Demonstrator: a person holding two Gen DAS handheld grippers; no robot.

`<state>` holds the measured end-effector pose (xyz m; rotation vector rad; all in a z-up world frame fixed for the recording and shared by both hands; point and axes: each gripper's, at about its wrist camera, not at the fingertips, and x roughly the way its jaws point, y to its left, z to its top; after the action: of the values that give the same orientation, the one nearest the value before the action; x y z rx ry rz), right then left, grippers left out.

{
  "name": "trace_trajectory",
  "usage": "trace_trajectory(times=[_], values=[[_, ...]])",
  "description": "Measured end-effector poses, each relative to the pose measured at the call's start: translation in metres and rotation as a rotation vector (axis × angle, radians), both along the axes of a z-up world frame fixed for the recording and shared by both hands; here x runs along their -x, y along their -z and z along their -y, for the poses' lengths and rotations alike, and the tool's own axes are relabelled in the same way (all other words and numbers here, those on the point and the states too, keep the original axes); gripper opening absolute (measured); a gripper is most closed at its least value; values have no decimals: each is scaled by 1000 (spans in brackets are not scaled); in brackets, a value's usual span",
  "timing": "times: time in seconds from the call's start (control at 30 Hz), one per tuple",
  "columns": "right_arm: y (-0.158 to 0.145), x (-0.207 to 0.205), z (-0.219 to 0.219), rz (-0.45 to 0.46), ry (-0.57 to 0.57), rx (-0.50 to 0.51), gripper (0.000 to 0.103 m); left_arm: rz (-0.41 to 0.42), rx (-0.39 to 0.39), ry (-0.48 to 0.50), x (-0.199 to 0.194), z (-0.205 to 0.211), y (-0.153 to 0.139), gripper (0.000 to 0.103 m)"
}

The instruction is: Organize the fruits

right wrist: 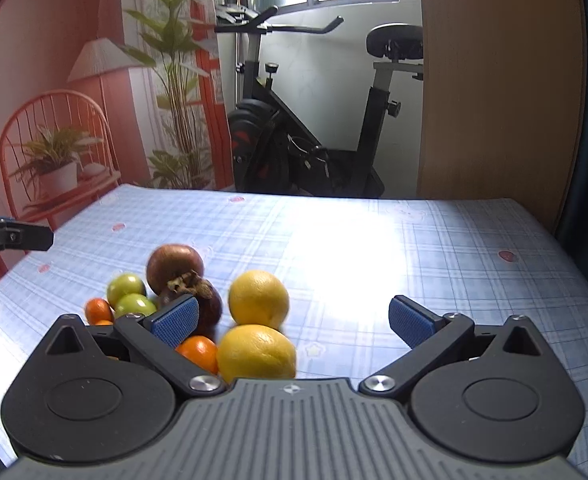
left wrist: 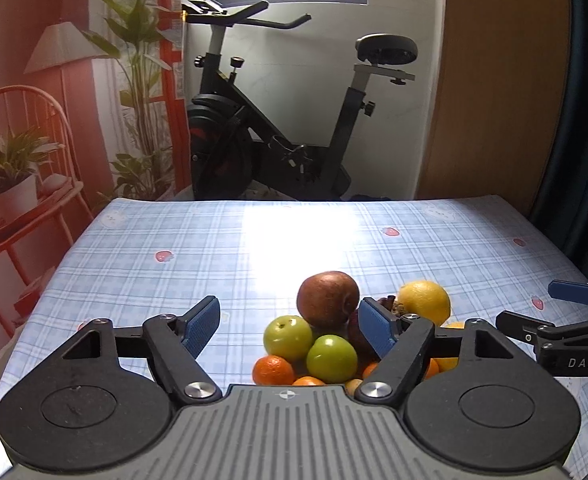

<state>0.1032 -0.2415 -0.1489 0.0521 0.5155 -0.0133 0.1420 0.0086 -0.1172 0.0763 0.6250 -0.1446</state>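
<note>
From your left wrist, the left gripper (left wrist: 290, 328) stands with jaws apart and nothing between them, over a fruit heap on the checked table (left wrist: 134, 248). You see 1 red apple (left wrist: 328, 299), 2 green fruits (left wrist: 288, 337) and 1 lemon (left wrist: 425, 302); the small oranges (left wrist: 273, 370) are partly hidden.

From your right wrist, the right gripper (right wrist: 292, 322) is also spread and empty. Here 2 lemons (right wrist: 259, 299) show. They look firm and rounded, likely to roll, so pinch across the widest part.

- Left gripper (left wrist: 290, 326) hangs with jaws apart over the fruit pile (left wrist: 334, 336).
- Red apple (left wrist: 328, 299) tops two green fruits on the checked tablecloth (left wrist: 174, 248).
</note>
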Motion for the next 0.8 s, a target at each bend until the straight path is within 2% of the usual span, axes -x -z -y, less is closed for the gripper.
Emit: trace_trajectory(times=[0.03, 0.2, 0.33, 0.5, 0.67, 0.8], values=[[2, -2, 0, -10, 0, 8, 103, -2, -3, 15, -2, 3, 3, 71], [9, -6, 4, -14, 10, 49, 101, -48, 52, 69, -10, 11, 14, 68], [16, -12, 7, -53, -22, 34, 100, -69, 40, 103, -16, 20, 24, 65], [25, -13, 10, -81, -49, 14, 96, -121, 79, 140, -27, 23, 36, 60], [34, -14, 11, -117, -102, 6, 80, -161, 91, 188, -36, 30, 44, 54], [38, -16, 4, -131, -148, 10, 75, -189, 110, 218, -42, 42, 46, 54]])
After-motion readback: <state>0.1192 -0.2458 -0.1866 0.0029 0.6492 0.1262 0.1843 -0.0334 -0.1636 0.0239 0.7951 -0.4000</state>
